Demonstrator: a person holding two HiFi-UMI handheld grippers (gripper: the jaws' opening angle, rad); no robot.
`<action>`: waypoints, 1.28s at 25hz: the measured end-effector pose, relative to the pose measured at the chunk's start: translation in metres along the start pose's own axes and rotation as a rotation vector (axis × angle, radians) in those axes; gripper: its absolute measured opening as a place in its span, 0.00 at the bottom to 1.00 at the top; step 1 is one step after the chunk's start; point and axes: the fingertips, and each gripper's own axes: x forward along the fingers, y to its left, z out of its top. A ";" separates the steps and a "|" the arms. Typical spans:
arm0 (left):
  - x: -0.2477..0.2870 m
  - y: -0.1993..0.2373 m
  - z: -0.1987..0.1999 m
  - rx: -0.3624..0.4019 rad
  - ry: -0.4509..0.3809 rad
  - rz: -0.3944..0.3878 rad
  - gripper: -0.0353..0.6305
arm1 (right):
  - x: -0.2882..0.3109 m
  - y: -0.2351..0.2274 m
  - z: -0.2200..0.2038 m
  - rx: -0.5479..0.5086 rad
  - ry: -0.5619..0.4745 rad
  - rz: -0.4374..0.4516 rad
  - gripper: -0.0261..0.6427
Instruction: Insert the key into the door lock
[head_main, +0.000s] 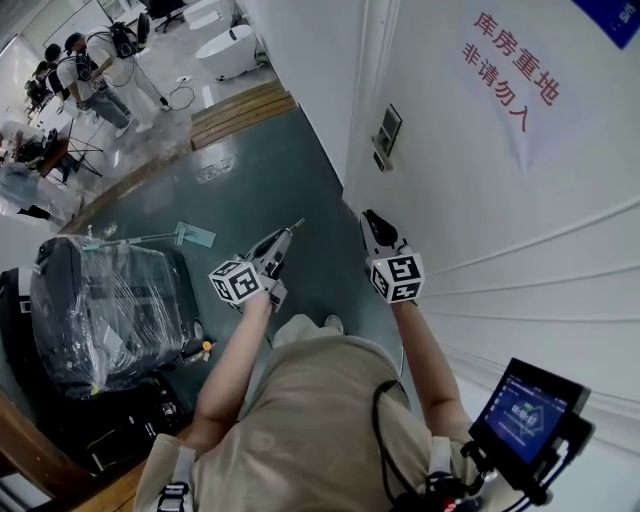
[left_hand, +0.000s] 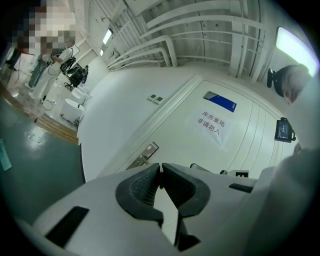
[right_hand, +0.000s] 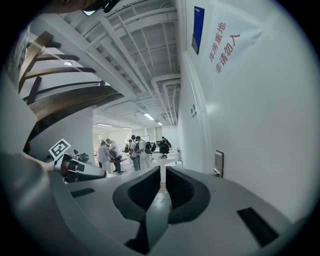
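Note:
The door lock (head_main: 387, 135) is a small metal plate with a lever on the white door (head_main: 480, 210), ahead of both grippers. My left gripper (head_main: 283, 238) is shut on a thin key (head_main: 297, 223) that sticks out past its tips toward the door, still well short of the lock. In the left gripper view the key (left_hand: 160, 170) shows as a sliver between the pads, with the lock plate (left_hand: 149, 150) just above them. My right gripper (head_main: 374, 224) hangs close to the door, its jaws drawn together with nothing in them (right_hand: 163, 175). The lock (right_hand: 218, 163) sits to its right.
A paper sign with red characters (head_main: 515, 80) is taped on the door. A plastic-wrapped dark case (head_main: 105, 310) stands on the green floor at left. Several people (head_main: 90, 70) work far off beyond a wooden step (head_main: 240, 110). A small screen (head_main: 530, 410) hangs at my right side.

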 end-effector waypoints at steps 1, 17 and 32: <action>0.002 0.001 0.001 -0.003 0.003 -0.004 0.10 | 0.001 0.000 0.000 0.003 0.001 -0.004 0.08; 0.041 0.049 0.042 -0.048 0.120 -0.118 0.10 | 0.056 0.003 0.010 0.025 0.020 -0.114 0.08; 0.078 0.107 0.072 -0.128 0.155 -0.220 0.10 | 0.102 -0.014 0.006 0.011 0.049 -0.266 0.08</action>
